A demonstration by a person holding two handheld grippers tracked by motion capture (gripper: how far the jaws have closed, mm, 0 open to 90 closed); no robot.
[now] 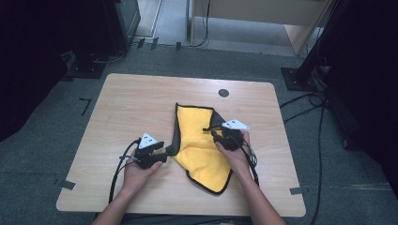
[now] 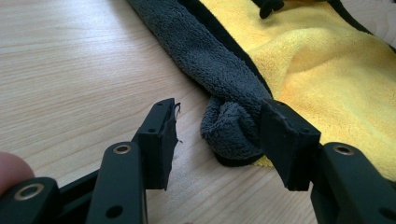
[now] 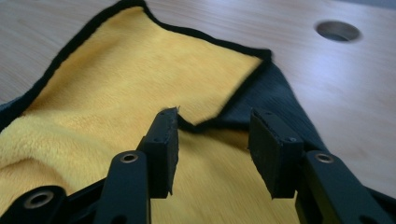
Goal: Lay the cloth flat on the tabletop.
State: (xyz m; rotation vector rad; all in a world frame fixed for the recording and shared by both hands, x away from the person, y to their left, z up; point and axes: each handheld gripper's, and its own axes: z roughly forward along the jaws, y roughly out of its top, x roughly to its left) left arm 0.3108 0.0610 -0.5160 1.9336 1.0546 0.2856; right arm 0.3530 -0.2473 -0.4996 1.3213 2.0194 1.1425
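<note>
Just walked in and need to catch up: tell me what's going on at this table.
A person is handling a yellow cloth with a grey underside, lying rumpled on the wooden table, using a hand-held gripper in each hand. The left gripper sits at the cloth's rolled grey edge, jaws open with that fold between them, one pad touching it. The right gripper hovers over the yellow side near a folded-over corner, jaws open and holding nothing.

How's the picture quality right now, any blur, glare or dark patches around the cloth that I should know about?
High view: the table is evenly lit, the room's edges fall to black, the cloth looks soft. Left gripper view: the grey rolled edge is sharp, the jaws nearest the camera slightly soft. Right gripper view: the far table and its hole are blurred, with pale glare on the wood.
</note>
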